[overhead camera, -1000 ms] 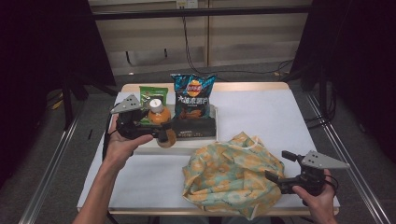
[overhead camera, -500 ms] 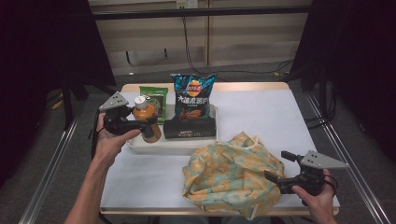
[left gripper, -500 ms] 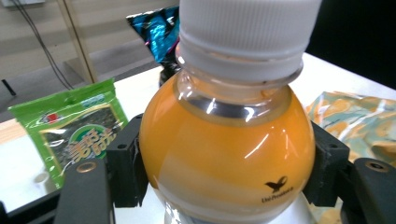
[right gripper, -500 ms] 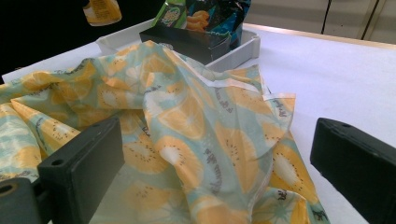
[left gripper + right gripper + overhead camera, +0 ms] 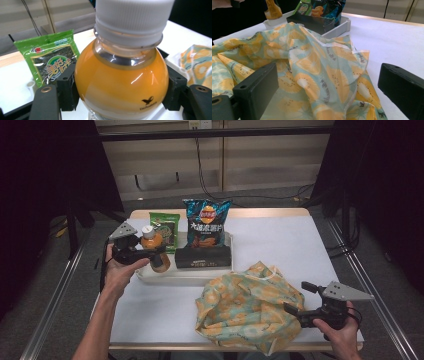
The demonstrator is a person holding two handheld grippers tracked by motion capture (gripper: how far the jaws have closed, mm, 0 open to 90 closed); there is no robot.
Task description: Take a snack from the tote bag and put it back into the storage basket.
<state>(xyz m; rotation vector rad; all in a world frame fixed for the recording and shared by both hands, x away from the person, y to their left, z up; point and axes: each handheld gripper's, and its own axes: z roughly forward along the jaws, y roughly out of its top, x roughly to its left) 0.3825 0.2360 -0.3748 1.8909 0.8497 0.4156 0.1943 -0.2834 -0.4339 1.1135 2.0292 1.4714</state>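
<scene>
A: Where is the juice bottle (image 5: pixel 120 82)?

B: The left tool (image 5: pixel 150 254) squeezes its round belly from both sides so it can't slip. It's at the tray's (image 5: pixel 180 276) left end, beside the green snack bag (image 5: pixel 165 227).

A: And the right tool (image 5: pixel 295 312)?

B: Wide open, holding nothing, at the edge of the fruit-print bag (image 5: pixel 250 307) on the bench (image 5: pixel 290 240). I think the bottle goes in there.

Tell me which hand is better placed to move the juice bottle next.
Left. The left gripper is already shut on the bottle at the tray, pads on both sides. The right gripper sits open by the bag, far from the bottle.
</scene>
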